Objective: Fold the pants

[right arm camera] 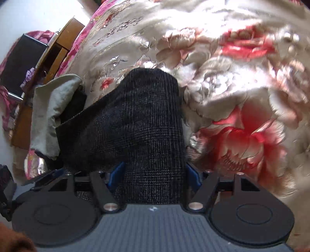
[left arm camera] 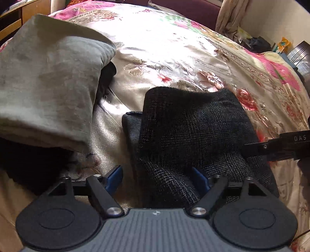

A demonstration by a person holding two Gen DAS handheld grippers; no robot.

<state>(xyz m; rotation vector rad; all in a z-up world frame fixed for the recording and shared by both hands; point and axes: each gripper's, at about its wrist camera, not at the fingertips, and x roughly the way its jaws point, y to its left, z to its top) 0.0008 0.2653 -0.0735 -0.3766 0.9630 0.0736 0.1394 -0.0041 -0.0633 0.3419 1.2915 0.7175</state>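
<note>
Dark woven pants (left arm camera: 193,135) lie bunched on floral satin bedspread (left arm camera: 174,48), beside grey-green cloth (left arm camera: 48,77). Left gripper (left arm camera: 158,179) fingers spread, fabric between them. Right gripper (right arm camera: 154,174) fingers spread, pants draped between blue pads (right arm camera: 116,174).

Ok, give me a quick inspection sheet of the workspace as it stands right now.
Surface: floral satin bedspread, creased, sunlit.
Job's things: dark woven pants bunched on the bedspread, with a folded edge at their left side.
Clutter: grey-green cloth heaped over something dark, left of the pants.
Grippers: left gripper jaws apart, pants fabric lying between them; right gripper jaws apart, fabric between them. Whether either one pinches the fabric cannot be told.
Cables: nothing seen.
Surroundings: wooden furniture beside the bed; curtain and small items at the far corner.
</note>
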